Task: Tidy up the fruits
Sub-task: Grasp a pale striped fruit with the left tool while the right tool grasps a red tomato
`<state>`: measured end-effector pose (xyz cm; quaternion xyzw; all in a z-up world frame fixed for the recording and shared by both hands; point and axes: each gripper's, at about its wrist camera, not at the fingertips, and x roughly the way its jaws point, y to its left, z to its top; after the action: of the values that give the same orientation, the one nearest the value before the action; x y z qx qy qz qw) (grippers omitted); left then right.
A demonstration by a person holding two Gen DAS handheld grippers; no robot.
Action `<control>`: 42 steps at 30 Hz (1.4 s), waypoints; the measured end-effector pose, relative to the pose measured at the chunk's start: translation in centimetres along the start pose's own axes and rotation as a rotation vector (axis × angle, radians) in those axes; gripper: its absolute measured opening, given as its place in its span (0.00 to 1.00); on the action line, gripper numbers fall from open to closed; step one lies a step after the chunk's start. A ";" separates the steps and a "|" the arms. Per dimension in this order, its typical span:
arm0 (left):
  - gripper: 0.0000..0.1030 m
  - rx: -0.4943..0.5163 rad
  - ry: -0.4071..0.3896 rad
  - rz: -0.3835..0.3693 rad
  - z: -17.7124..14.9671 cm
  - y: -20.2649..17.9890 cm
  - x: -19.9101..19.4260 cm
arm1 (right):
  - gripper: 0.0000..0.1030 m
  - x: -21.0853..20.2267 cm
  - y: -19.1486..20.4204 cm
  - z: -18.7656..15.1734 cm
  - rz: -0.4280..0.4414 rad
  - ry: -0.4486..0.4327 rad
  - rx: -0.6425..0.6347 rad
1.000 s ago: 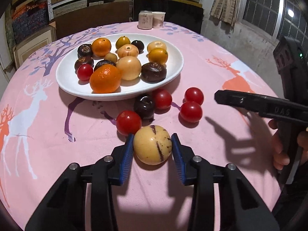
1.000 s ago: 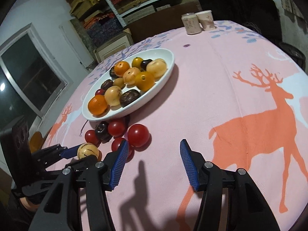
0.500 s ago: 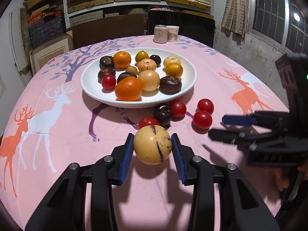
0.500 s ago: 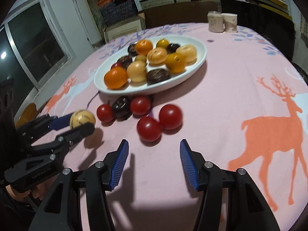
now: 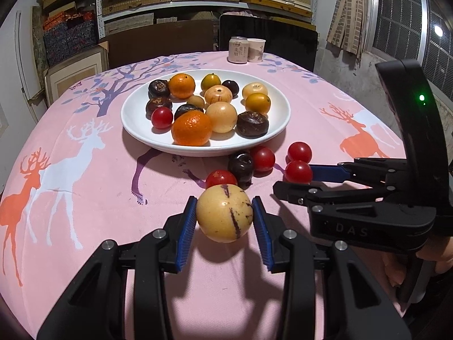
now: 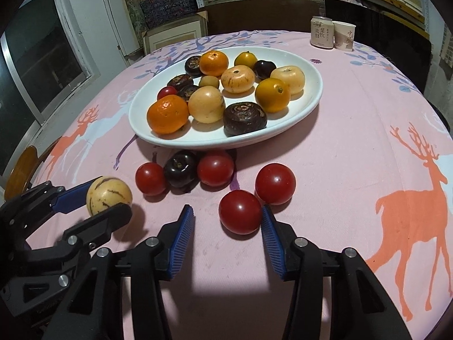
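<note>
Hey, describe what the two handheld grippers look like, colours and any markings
Both are matte black plastic with silver screws. The left gripper and right gripper each carry ribbed blue pads on two fingers. The right one's body shows embossed "DAS" lettering and a lit green indicator light.

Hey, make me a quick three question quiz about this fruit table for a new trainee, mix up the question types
1. True or false: the left gripper holds the striped yellow fruit.
2. How many loose red tomatoes lie on the tablecloth, off the white plate? A) two B) four C) six
3. Fill in: between the right gripper pads sits a ___, touching one pad only.

Key: 1 true; 2 B; 3 red tomato
</note>
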<state>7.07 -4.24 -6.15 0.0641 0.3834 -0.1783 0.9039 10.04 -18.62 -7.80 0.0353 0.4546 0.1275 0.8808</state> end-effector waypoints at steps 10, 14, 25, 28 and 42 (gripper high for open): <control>0.37 -0.021 0.001 -0.011 -0.1 0.3 0.0 | 0.28 -1.1 -0.5 -0.6 0.025 -0.017 0.002; 0.37 -0.022 -0.005 -0.009 -0.1 0.2 -0.2 | 0.28 -2.2 -0.2 -1.3 0.030 -0.044 -0.020; 0.37 -0.021 0.001 -0.017 -1.0 0.0 -0.8 | 0.28 -4.5 -0.8 -2.8 0.032 -0.082 -0.018; 0.37 -0.015 0.002 -0.016 -1.1 0.0 -1.1 | 0.28 -5.1 -1.6 -2.6 0.033 -0.101 0.008; 0.37 -0.018 -0.098 0.005 9.0 3.5 -0.9 | 0.28 -6.9 -1.3 7.2 0.065 -0.201 -0.060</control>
<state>13.85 -3.02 0.73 0.0482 0.3404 -0.1755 0.9225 12.33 -21.28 1.63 0.0362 0.3584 0.1654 0.9181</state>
